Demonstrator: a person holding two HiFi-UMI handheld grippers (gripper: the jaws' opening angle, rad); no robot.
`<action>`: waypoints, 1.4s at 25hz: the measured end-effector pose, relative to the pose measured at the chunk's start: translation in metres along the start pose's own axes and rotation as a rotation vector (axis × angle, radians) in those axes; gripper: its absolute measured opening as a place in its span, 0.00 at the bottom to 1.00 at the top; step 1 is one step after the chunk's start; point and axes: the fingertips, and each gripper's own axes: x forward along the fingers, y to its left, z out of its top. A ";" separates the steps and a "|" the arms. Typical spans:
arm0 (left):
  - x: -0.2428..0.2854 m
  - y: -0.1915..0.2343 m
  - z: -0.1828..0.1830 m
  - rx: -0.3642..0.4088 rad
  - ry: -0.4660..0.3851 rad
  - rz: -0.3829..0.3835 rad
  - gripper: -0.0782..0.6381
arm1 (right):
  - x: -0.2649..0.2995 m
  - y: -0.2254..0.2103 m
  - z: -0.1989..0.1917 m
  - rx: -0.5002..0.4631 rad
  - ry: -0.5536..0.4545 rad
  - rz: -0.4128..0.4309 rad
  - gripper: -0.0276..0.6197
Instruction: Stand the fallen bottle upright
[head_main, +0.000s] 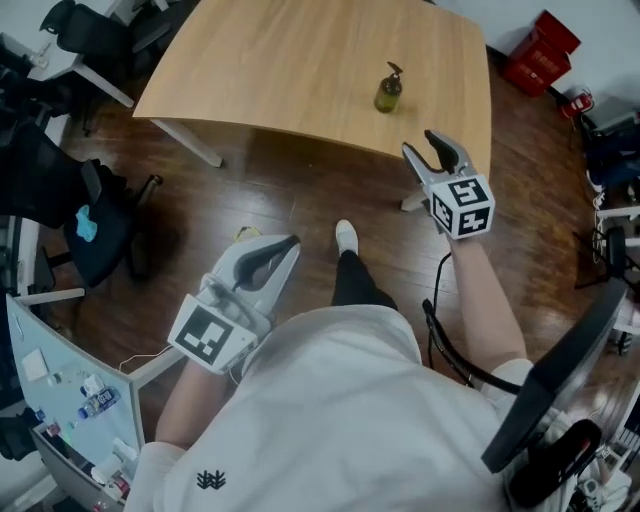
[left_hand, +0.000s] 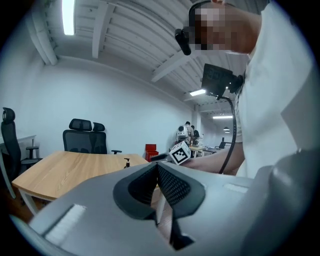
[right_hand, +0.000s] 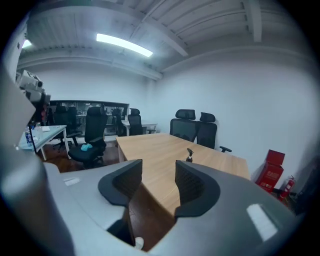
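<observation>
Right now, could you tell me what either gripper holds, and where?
Nothing: the left gripper is shut empty, the right gripper open; the pump bottle stands alone.

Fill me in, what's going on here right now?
A person stands back from the wooden table with a gripper in each hand. The left gripper is held low near the body, its jaws together on nothing. The right gripper points toward the table's near edge, jaws apart and empty. The small pump bottle stands upright on the table, and neither gripper is touching it.
</observation>
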 end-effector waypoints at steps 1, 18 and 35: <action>-0.014 -0.009 -0.004 0.004 -0.005 -0.013 0.11 | -0.024 0.019 -0.002 0.022 -0.004 0.001 0.37; -0.114 -0.117 -0.042 0.010 0.006 -0.105 0.11 | -0.279 0.218 -0.015 0.161 -0.021 0.083 0.37; -0.139 -0.311 -0.076 0.031 0.031 -0.138 0.11 | -0.459 0.275 -0.069 0.105 -0.093 0.122 0.36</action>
